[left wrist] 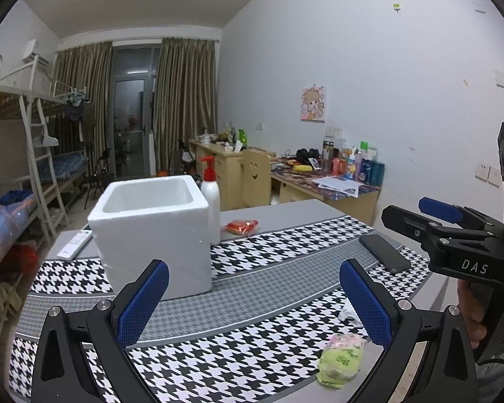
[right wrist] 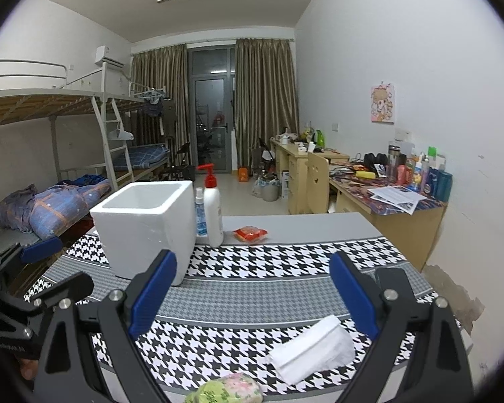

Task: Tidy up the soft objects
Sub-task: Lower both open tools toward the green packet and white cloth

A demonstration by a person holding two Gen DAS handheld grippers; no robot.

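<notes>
The white foam box (left wrist: 154,231) stands upright and open-topped on the houndstooth table cover (left wrist: 238,362), and serves as the landmark here.

The left gripper (left wrist: 253,302) is held level above the near edge of the table, pointing toward the far wall, its blue-padded fingers (left wrist: 142,305) spread wide with nothing between them. Its left finger overlaps the box's near lower corner in the picture; whether it touches cannot be told.

The right gripper (right wrist: 253,294) hangs to the right of the box, also aimed forward and roughly level, jaws released and wide apart, gripping nothing. From the left wrist view it appears at the far right edge, with the person's hand (left wrist: 480,312) wrapped round its handle.

The soft things lie in front of the box, toward the near right part of the table. A green and pink soft bundle (left wrist: 341,359) rests on the cover near the table's front edge. A white tissue pack (right wrist: 314,349) lies just to its right, below the right gripper's right finger. The two are close, but contact between them is unclear.

Behind the box, just to its right, stands a white pump bottle (right wrist: 213,208) with a red top, with a small clear bottle (right wrist: 200,213) between it and the box. Farther right of those lies a red packet (right wrist: 250,234). A black phone (left wrist: 384,253) lies well to the right of the box, and a white remote (left wrist: 75,243) at its left.
</notes>
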